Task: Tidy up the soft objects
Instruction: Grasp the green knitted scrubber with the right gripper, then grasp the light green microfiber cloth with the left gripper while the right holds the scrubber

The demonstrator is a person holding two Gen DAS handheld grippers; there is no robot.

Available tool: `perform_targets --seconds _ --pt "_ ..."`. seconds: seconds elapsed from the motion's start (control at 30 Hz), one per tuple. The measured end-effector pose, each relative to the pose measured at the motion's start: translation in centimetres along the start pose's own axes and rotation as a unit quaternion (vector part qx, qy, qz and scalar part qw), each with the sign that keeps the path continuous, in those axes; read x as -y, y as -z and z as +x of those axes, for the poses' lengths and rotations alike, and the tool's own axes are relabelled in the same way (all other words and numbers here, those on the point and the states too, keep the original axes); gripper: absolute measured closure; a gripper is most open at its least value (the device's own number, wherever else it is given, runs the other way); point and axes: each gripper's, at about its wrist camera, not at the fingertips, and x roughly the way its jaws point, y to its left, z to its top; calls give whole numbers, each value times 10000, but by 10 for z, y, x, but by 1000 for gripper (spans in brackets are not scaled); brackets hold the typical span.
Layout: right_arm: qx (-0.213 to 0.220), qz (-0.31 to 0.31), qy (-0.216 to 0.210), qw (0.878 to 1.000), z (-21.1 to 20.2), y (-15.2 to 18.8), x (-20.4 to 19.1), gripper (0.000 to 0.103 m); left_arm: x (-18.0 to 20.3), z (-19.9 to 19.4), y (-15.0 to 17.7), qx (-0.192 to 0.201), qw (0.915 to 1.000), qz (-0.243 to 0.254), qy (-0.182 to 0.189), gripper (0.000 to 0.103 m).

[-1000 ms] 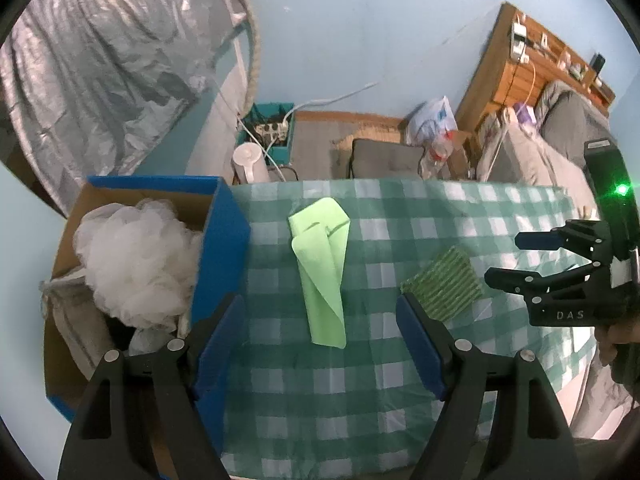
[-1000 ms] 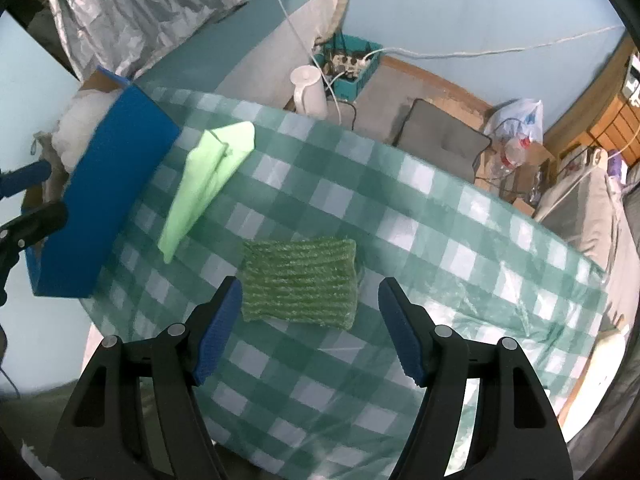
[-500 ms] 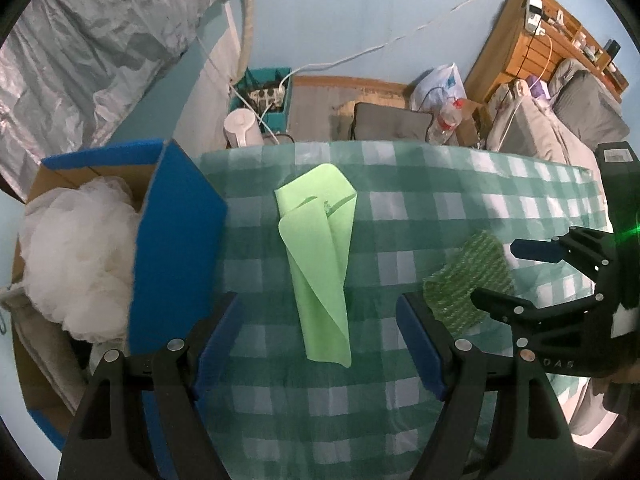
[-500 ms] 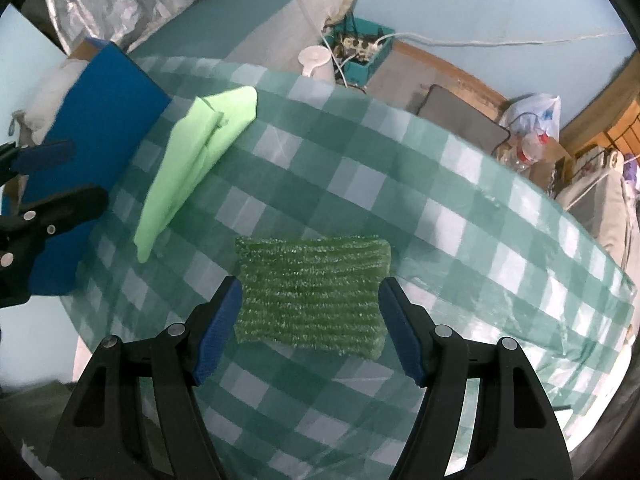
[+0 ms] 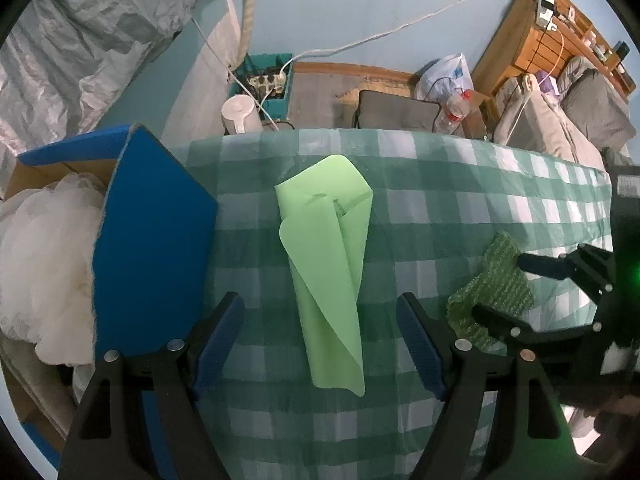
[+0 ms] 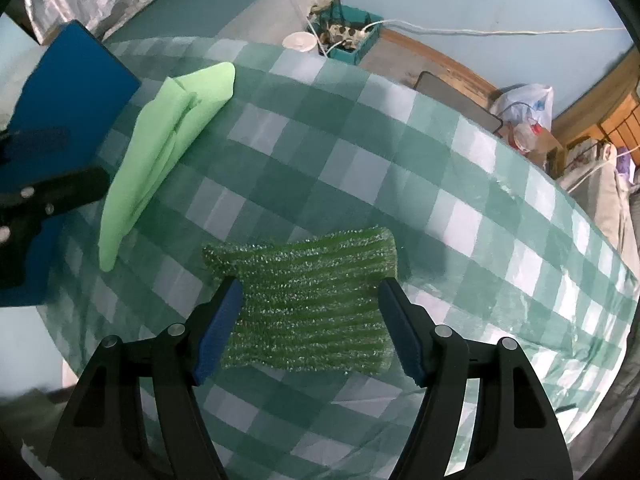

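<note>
Both of your grippers have dropped closer to the table since the earlier frames; the cloth and the scrubber now fill more of each view, and neither has shifted on the tablecloth.

Left wrist view: your left gripper (image 5: 320, 338) points steeply down with its jaws wide apart and nothing clamped. The light green cloth (image 5: 326, 256) lies loosely folded on the checked tablecloth (image 5: 440, 200), its long axis running away from you, and its near end sits between your two blue pads (image 5: 218, 340) without touching either. Whether the pads have reached the table surface cannot be told. Left of the cloth stands the blue box (image 5: 154, 240), its flap raised, with a white mesh puff (image 5: 40, 264) inside. At right, the dark green scrubber (image 5: 494, 292) lies flat, partly hidden behind your right gripper (image 5: 508, 288), whose black fingers straddle it.

Right wrist view: your right gripper (image 6: 310, 330) also has its jaws apart. The scrubber (image 6: 308, 300) lies flat between the pads, nearly filling the gap; the left pad (image 6: 218, 330) overlaps its left edge, and the right pad sits just beside its right edge. No squeeze or lift shows. The cloth (image 6: 160, 144) lies up and to the left, apart from the scrubber. The box (image 6: 76, 92) is at far left, with the left gripper's (image 6: 52, 168) black fingers in front of it.
</note>
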Motion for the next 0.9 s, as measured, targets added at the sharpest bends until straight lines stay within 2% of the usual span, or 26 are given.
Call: perform_targets --seconds 0.23,0.33,0.37,0.43,0.5,0.57,0.8,0.9 --pt "4 -87 229 9997 5 3 -8 32 0 13 -9 -172 9998 -91 20 24" --pt "70 -186 410 9990 6 7 -15 35 1 17 -11 -190 9998 -80 13 23" --pt "107 -249 477 9985 5 9 -17 40 3 19 -12 -216 9997 -60 5 24" --pt "158 -294 470 9983 4 10 -21 56 4 24 -12 -265 9996 -48 -28 23" --pt "178 -320 415 9985 2 11 -23 78 5 29 -14 -319 9995 -35 -47 24" --pt "182 -275 342 9989 0 11 -21 85 6 33 -15 -358 9993 -20 -76 24" --pt "209 69 9 9998 -9 11 -7 87 5 45 -17 -399 9990 -48 -169 26" --pt "216 237 -159 9994 -13 10 -2 87 6 48 -15 -433 9988 17 -242 42"
